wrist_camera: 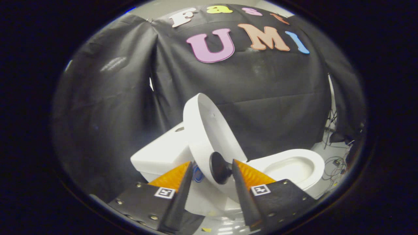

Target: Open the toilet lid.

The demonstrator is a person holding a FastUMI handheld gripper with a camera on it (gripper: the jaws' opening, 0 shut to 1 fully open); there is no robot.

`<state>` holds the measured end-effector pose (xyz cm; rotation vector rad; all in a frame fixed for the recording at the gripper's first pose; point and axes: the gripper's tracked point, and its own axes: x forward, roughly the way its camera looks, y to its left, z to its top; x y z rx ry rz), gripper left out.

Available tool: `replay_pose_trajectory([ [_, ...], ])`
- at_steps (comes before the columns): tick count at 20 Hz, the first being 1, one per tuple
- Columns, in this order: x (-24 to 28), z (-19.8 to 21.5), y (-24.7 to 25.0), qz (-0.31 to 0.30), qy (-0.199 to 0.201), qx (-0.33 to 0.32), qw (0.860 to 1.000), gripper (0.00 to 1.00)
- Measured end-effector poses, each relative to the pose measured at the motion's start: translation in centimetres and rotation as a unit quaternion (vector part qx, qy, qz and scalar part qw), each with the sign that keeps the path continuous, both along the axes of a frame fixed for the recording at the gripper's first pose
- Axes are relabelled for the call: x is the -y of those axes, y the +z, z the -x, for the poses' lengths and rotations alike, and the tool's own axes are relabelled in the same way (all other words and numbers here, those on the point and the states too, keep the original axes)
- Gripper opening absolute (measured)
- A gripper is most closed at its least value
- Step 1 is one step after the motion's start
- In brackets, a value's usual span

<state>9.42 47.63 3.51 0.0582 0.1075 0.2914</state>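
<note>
Raising toilet lid [209, 130], near-upright above bowl [294, 166], by dark knob [219, 168] between fingers [210, 174]; clamped or merely close: cannot tell. Risk: knob slipping out, lid slamming down.

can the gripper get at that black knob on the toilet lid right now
Probably yes. The black knob on the raised toilet lid sits between the open gripper fingers, nearer the right one. Nothing blocks it, though neither finger clearly presses on it.
</note>
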Motion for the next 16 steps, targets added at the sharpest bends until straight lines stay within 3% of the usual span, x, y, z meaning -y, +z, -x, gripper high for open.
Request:
replay_pose_trajectory([
  [1,-0.2,0.0,-0.1,0.006,0.006,-0.001,1.000,0.75],
  [3,-0.4,0.1,-0.1,0.026,0.016,-0.006,1.000,0.79],
  [6,-0.8,0.8,0.9,0.044,0.051,-0.003,0.998,0.97],
  [9,-0.1,0.9,1.8,0.063,0.064,0.005,0.996,0.99],
  [12,-0.4,1.0,2.5,0.041,0.089,0.006,0.995,0.99],
  [16,1.5,1.0,2.9,0.074,0.090,0.011,0.993,0.99],
])
